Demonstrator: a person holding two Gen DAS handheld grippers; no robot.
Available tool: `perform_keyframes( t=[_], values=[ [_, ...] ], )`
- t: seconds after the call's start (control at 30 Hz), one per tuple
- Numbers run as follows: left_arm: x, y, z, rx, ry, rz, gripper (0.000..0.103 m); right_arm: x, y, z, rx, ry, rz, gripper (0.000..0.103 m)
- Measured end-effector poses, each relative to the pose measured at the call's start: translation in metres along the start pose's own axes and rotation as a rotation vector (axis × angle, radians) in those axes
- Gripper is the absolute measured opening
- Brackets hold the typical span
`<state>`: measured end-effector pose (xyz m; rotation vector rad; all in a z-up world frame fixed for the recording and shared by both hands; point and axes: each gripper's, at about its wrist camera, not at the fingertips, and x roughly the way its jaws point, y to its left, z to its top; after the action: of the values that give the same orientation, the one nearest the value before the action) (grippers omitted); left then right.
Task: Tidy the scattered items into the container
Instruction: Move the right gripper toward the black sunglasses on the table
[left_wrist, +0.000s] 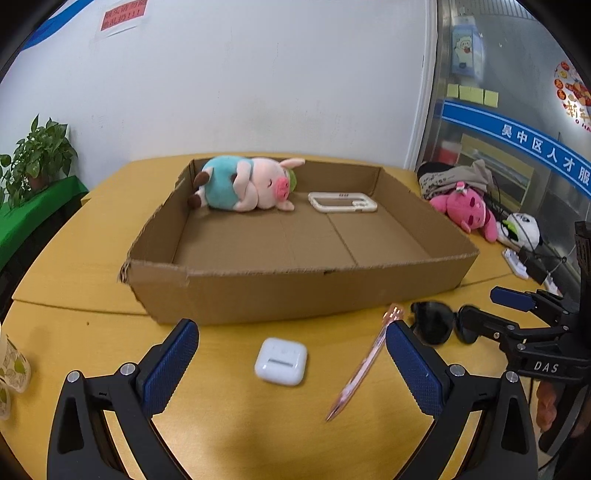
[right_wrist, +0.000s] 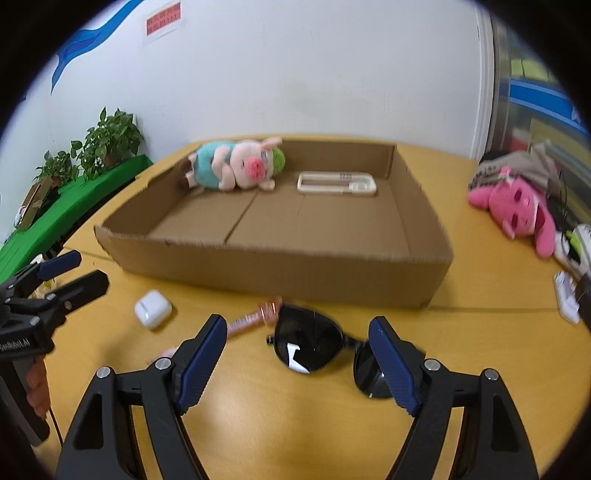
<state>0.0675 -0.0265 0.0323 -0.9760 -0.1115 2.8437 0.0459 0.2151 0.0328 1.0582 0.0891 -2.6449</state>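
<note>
A shallow cardboard box on the yellow table holds a pig plush and a white phone case. In front of the box lie a white earbud case, a pink pen and black sunglasses. My left gripper is open above the earbud case, apart from it. My right gripper is open over the sunglasses, with one lens partly hidden behind its right finger.
A pink plush, a panda plush, folded clothing and a white power strip crowd the table's right side. Potted plants stand on a green ledge at the left. A patterned cup sits at the left edge.
</note>
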Motion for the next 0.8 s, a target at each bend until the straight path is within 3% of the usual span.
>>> perform_keyframes(
  t=[0.23,0.47,0.67,0.8],
  values=[
    [0.006,0.013,-0.011,-0.028,0.026,0.007,0.103,0.009,-0.018,-0.023,0.038,0.045,0.022,0.079],
    [0.009,0.012,-0.019,-0.017,0.044,0.001,0.103,0.006,-0.025,-0.035,-0.016,0.042,0.035,0.079],
    [0.006,0.008,-0.026,-0.006,0.058,-0.035,0.103,0.009,-0.043,-0.022,-0.16,0.026,0.043,0.079],
    [0.008,-0.003,-0.028,-0.003,0.063,-0.058,0.103,0.028,-0.053,-0.015,-0.265,0.065,0.076,0.079]
  ],
)
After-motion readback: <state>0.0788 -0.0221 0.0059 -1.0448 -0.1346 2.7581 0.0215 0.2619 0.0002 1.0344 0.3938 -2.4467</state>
